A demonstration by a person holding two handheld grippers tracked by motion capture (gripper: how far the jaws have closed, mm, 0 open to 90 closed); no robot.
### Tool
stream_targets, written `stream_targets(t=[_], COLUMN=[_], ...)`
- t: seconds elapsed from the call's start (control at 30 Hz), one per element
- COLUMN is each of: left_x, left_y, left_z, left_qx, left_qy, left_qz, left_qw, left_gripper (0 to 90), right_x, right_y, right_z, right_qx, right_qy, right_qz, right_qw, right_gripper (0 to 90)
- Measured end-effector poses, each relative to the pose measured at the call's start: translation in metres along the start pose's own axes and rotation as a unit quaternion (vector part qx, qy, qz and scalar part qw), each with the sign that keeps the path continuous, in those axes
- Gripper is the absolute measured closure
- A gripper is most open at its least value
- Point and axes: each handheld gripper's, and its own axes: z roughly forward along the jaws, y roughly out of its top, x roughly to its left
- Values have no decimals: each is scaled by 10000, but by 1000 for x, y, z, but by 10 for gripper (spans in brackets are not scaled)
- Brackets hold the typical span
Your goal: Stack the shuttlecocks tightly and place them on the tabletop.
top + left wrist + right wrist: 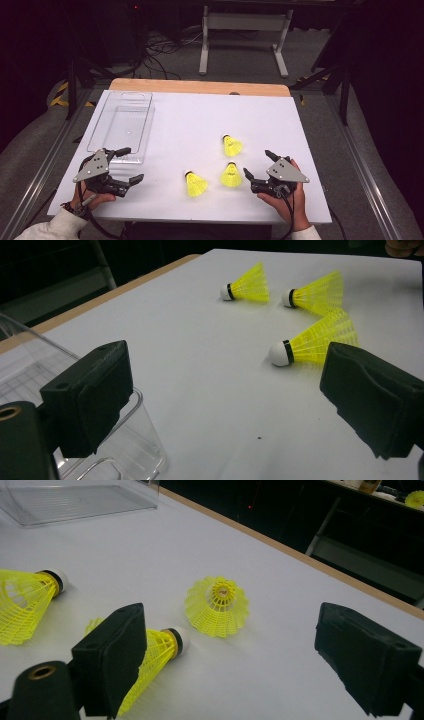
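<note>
- Three yellow shuttlecocks lie on the white table: one around 1 o'clock, one at 4 o'clock, one at 6 o'clock from the table's middle.
- Left gripper sits at 8 o'clock, fingers spread, nothing between them, just beside the clear tray.
- Right gripper at 4 o'clock, fingers spread wide too, near the 4 o'clock shuttlecock but not touching it.
</note>
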Motion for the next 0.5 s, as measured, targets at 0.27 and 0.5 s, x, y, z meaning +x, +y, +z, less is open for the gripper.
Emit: stream_targets(t=[0.27, 0.5], left_x=[-8, -20], left_y=[1, 7], left_z=[5, 18], left_qx=[98, 196], left_qy=[-121, -283], left_qz=[34, 138], left_qw=[9999, 9993], left_gripper=[93, 106], right_x=[-2, 1], right_y=[-1, -2], right_z=[0, 3], right_qx=[100, 227], right_qy=[-94, -141], right_qz=[-27, -54], right_qw=[9999, 9996], right_gripper=[143, 144])
